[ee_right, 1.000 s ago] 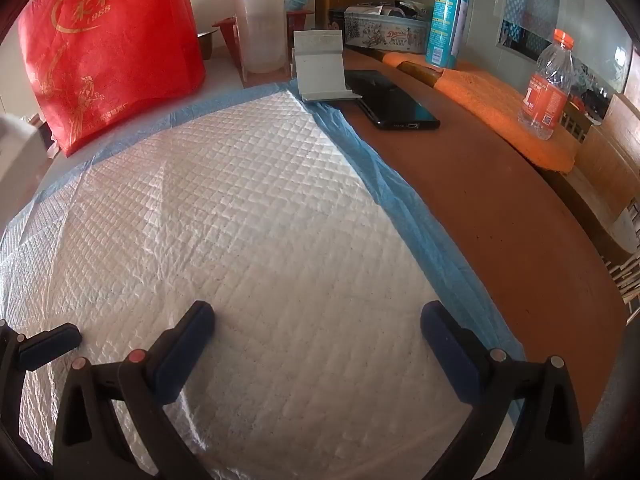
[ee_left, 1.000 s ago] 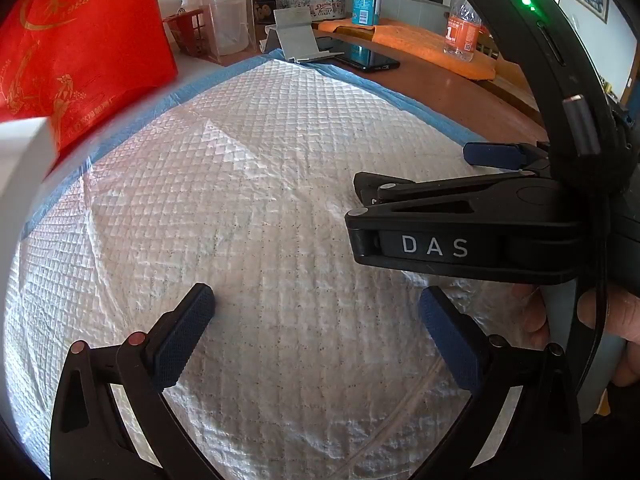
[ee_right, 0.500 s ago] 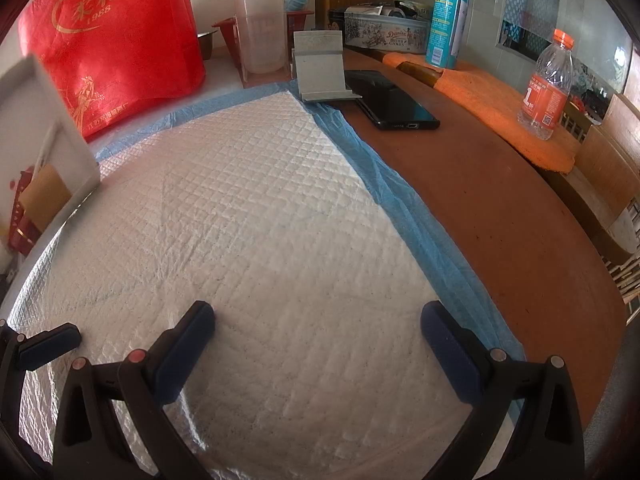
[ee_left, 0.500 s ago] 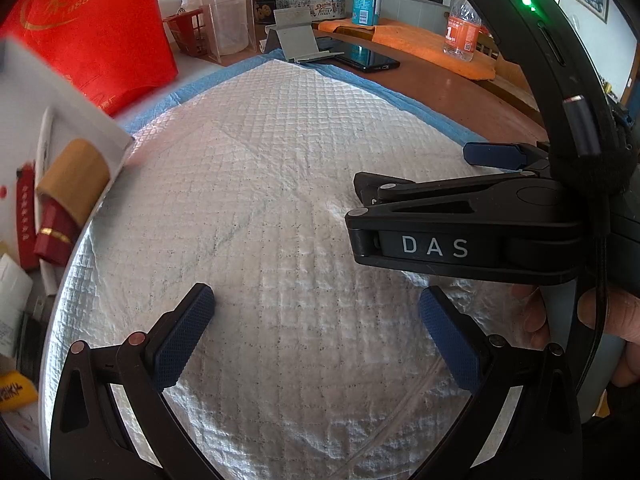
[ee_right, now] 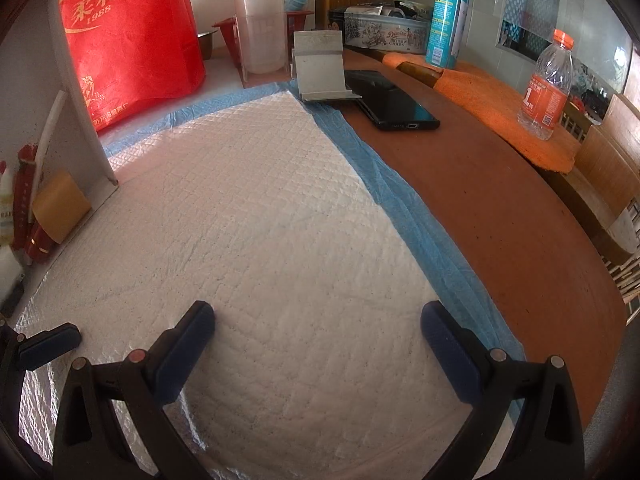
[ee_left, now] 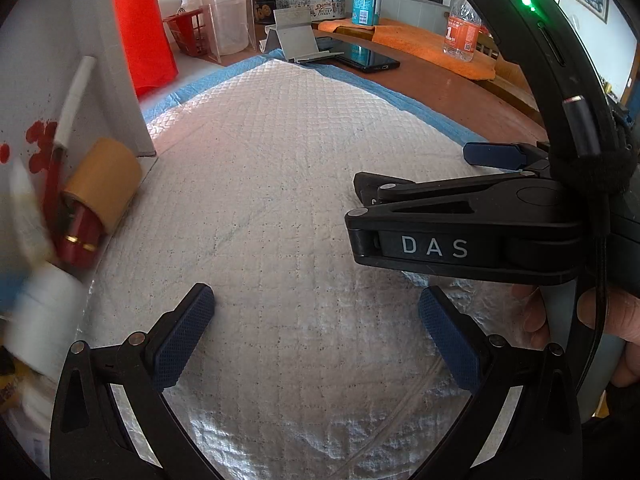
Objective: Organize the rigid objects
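Observation:
A white box (ee_left: 120, 92) tipped on its side lies at the left edge of the white quilted pad (ee_left: 300, 200), with small items in its mouth: a tan cylinder (ee_left: 102, 182), a red tube with a gold band (ee_left: 78, 232), a white stick (ee_left: 74, 100) and a white bottle (ee_left: 42, 320). The box (ee_right: 80, 120) and tan cylinder (ee_right: 60, 206) also show in the right wrist view. My left gripper (ee_left: 316, 332) is open and empty above the pad. My right gripper (ee_right: 318, 336) is open and empty beside it; its body (ee_left: 460, 236) fills the left view's right side.
A red bag (ee_right: 128, 40) stands at the back left. Behind the pad are a clear jug (ee_right: 260, 28), a grey phone stand (ee_right: 320, 68), a black phone (ee_right: 392, 102), a cookie tin (ee_right: 384, 34), a teal can (ee_right: 446, 12), an orange cloth (ee_right: 500, 108) and a bottle (ee_right: 546, 88).
The white box with its items has come into view from the left and slid onto the pad's left edge, now covering part of the red bag. Both grippers stayed open and still.

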Motion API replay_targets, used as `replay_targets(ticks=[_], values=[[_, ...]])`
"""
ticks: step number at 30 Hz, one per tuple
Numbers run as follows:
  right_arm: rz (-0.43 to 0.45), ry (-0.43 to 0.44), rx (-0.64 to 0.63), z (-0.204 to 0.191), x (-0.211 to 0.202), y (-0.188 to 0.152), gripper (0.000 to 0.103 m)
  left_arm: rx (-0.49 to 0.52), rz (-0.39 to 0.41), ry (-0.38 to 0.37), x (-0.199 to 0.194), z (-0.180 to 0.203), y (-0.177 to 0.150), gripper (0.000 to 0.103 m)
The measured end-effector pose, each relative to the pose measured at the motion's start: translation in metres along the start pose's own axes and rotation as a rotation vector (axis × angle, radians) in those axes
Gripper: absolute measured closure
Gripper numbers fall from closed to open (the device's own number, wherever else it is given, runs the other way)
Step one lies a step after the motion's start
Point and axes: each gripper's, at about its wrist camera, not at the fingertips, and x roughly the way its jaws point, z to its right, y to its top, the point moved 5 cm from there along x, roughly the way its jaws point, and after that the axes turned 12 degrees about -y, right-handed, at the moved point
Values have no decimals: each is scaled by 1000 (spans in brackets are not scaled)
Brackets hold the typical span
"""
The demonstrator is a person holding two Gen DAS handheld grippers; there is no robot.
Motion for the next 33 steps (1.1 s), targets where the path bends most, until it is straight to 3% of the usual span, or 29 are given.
replay_targets(ticks=[33], values=[[1, 0, 0, -1, 0, 0, 0, 1, 0, 0, -1, 0, -2, 0]])
